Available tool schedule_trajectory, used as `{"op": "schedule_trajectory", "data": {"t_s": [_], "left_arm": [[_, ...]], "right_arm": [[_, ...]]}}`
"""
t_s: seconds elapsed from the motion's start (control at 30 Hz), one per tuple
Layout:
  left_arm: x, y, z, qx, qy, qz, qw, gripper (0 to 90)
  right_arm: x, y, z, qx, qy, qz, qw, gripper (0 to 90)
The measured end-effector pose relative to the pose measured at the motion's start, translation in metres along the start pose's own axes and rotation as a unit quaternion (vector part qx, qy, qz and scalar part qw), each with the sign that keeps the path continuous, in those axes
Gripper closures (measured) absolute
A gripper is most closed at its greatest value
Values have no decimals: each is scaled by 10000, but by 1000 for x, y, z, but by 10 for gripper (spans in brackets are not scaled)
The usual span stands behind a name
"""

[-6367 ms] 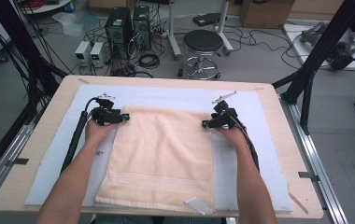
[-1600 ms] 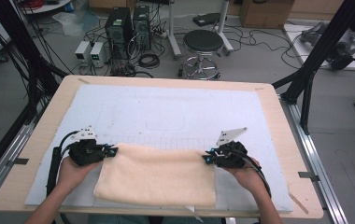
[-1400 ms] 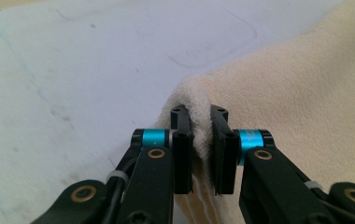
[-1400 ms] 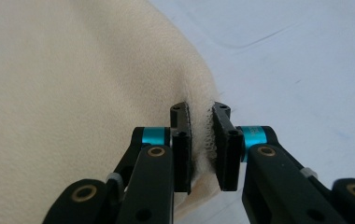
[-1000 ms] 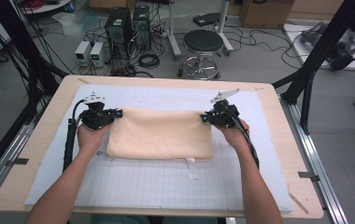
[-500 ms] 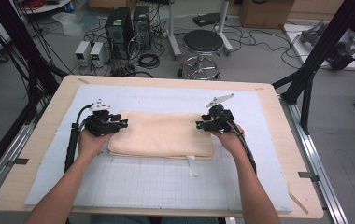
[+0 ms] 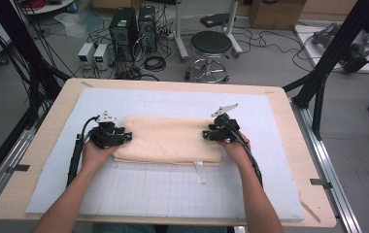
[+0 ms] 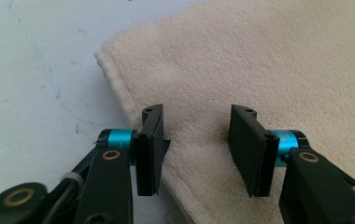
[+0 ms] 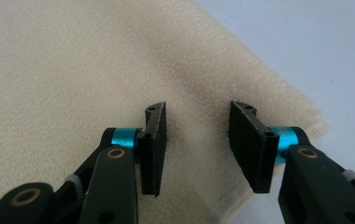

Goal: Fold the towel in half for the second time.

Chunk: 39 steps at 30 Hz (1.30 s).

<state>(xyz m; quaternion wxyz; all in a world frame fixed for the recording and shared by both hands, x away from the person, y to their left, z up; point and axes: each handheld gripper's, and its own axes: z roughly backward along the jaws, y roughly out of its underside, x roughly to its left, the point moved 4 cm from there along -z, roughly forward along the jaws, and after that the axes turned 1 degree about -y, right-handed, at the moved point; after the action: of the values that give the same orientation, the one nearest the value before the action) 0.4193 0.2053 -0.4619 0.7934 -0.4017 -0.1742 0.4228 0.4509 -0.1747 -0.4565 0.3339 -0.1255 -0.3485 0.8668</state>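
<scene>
The towel (image 7: 169, 140) lies folded into a narrow band mid-table, its near half brought over the far. Left gripper (image 7: 124, 138) and right gripper (image 7: 207, 134) have just opened, releasing its ends, so this fold looks finished.

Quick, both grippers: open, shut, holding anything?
Left gripper: open, just released the folded cream terry towel.
Right gripper: open, just released it too.

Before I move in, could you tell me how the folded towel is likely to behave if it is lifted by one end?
The towel would probably sag and start to unfold: it is soft, folded cloth with rounded, limp edges. It likely weighs little for its bulk, lying puffy on the mat. Its nubby weave should grip well rather than slip, and it looks neither fragile nor apt to roll.
</scene>
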Motion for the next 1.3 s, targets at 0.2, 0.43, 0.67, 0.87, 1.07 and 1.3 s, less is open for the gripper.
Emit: {"op": "schedule_trajectory", "data": {"t_s": [0.2, 0.43, 0.67, 0.87, 1.07, 1.3], "left_arm": [[-4, -5, 11, -247, 31, -19, 9997, 527], [-12, -11, 29, -563, 189, 12, 9982, 440], [-19, -9, 47, -685, 397, -43, 9969, 291], [-26, -2, 61, -631, 485, -121, 9968, 169], [-28, 5, 70, -651, 482, -118, 9966, 103], [-30, 9, 78, -748, 466, -104, 9961, 74]], "right_arm": [[5, -4, 9, -132, -30, -21, 9999, 451], [14, -13, 29, -583, -157, -88, 9981, 360], [18, -14, 49, -892, -239, -227, 9955, 218], [27, -5, 58, -1038, -107, -16, 9945, 188], [35, 2, 66, -1070, -236, -69, 9940, 128], [43, -1, 72, -1083, -135, 81, 9940, 124]]}}
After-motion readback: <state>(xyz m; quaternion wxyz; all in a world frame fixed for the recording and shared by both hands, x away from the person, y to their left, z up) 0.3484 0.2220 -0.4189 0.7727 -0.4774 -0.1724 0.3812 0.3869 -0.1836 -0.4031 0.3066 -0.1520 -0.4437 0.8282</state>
